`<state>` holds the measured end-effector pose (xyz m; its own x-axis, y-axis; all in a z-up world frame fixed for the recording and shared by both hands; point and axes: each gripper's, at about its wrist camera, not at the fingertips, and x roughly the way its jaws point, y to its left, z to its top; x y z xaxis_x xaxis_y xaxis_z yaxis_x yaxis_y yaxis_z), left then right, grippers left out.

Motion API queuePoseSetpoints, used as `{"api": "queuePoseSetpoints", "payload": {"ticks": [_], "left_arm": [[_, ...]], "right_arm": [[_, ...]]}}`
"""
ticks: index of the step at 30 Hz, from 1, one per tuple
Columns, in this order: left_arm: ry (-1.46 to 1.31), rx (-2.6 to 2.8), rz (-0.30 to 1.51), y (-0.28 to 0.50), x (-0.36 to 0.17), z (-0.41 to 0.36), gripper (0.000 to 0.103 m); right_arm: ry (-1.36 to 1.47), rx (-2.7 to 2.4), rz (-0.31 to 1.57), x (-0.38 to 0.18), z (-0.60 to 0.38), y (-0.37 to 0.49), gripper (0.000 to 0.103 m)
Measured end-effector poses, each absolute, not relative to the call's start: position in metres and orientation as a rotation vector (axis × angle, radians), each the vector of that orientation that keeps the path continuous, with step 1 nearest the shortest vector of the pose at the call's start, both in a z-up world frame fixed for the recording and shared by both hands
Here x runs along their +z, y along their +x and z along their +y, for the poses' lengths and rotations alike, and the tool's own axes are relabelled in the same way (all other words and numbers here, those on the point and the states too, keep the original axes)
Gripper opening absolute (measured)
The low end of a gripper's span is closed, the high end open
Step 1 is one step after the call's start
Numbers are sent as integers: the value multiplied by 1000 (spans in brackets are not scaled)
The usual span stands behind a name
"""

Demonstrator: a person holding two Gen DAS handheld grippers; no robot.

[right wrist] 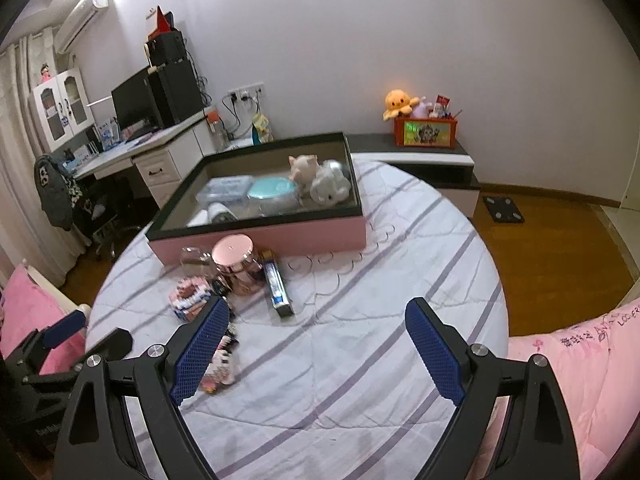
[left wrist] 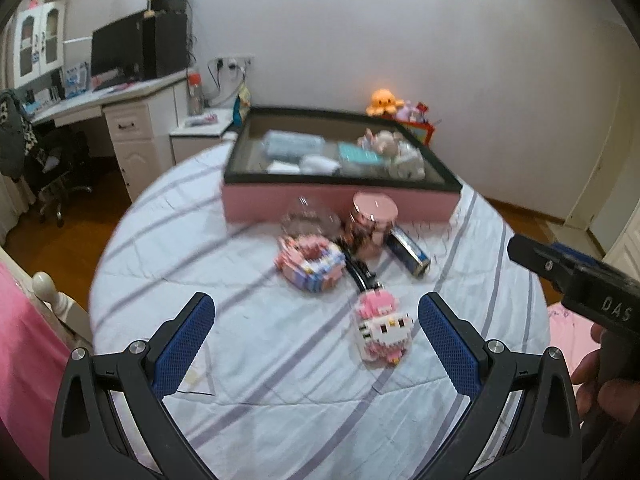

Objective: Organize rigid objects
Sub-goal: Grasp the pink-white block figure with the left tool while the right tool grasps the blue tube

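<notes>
Two block figures [left wrist: 378, 328] [left wrist: 310, 262], one jar [left wrist: 370, 224]

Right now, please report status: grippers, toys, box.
Left gripper open, empty. Right gripper open, empty. Block cat figure on bedsheet, outside pink box. Nothing blocking.

From my seat I see a white desk [right wrist: 160, 148] along the left wall with a dark monitor [right wrist: 132, 100] on it and a black chair [right wrist: 96, 216] draped with clothing. An orange plush octopus [right wrist: 398, 102] sits beside a red box [right wrist: 426, 132] on a low cabinet [right wrist: 432, 162] — a black scale [right wrist: 503, 209], I think, lies on the wooden floor [right wrist: 560, 248]. Pink bedding [right wrist: 580, 360] fills the right.
</notes>
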<state>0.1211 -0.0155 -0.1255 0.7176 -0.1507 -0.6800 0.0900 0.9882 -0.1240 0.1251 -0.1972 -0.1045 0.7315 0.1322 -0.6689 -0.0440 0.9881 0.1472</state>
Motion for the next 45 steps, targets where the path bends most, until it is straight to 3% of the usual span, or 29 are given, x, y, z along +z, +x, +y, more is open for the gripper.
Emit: {"api": "queuePoseSetpoints", "payload": {"ticks": [10,12,15,16,26,29,31,35,37,39,45], "left_arm": [[-37,-152,864,151,-166,-50,102],[-46,-174,886,157,-175,-51,95],[-62,-196,892,159,-178,-48,67],[-53,-210,890,159,-178,-47,54],[-60,-236,883,153,-173,-25,53],[-60,-229,878,151,-171,-18,53],[-61,-228,873,149,-169,-14,53],[-60,-233,869,145,-167,-10,53],[-59,-232,874,144,-169,-9,53],[-61,-240,879,143,-172,-9,53],[-58,-247,845,137,-163,-8,53]], "right_arm": [[142,111,814,-131,-208,147,91],[139,125,825,-135,-206,152,91],[126,146,838,-139,-201,160,91],[120,154,844,-140,-199,163,91],[7,218,907,-165,-160,203,91],[-25,216,922,-173,-151,215,80],[-39,221,934,-178,-147,222,66],[-93,223,926,-181,-138,222,53],[-85,230,924,-179,-138,219,30],[-73,242,924,-179,-138,214,16],[-23,250,923,-175,-151,196,15]]}}
